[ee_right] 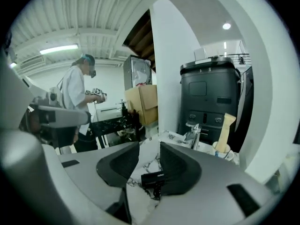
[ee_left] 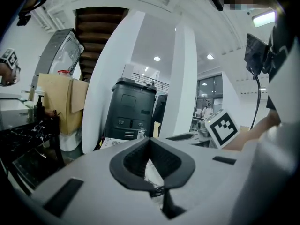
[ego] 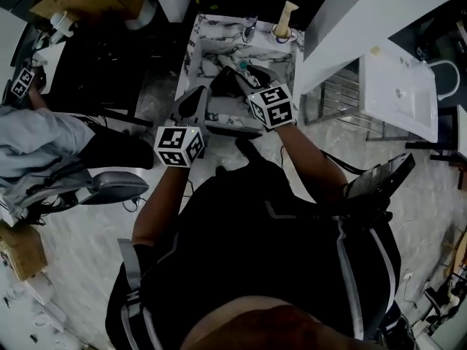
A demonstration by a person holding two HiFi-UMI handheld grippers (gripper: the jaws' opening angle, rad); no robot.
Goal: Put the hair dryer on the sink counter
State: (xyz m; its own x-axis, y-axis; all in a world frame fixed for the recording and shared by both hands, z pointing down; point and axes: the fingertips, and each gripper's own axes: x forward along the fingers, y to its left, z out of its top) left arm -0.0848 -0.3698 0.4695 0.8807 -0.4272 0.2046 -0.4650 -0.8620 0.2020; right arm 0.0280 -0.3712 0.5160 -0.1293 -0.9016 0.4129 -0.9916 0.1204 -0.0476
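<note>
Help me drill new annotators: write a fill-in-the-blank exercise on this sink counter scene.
1. The sink counter has a white and grey ___ pattern.
2. The right gripper has its jaws ___, with the counter showing between them.
3. The left gripper has its jaws ___.
4. Beside the faucet, a beige handle stands in a ___.
Missing words: marble; apart; together; cup.

Left tongs (ego: 192, 102) and right tongs (ego: 235, 77) hover over the marble counter (ego: 219, 29).
</note>
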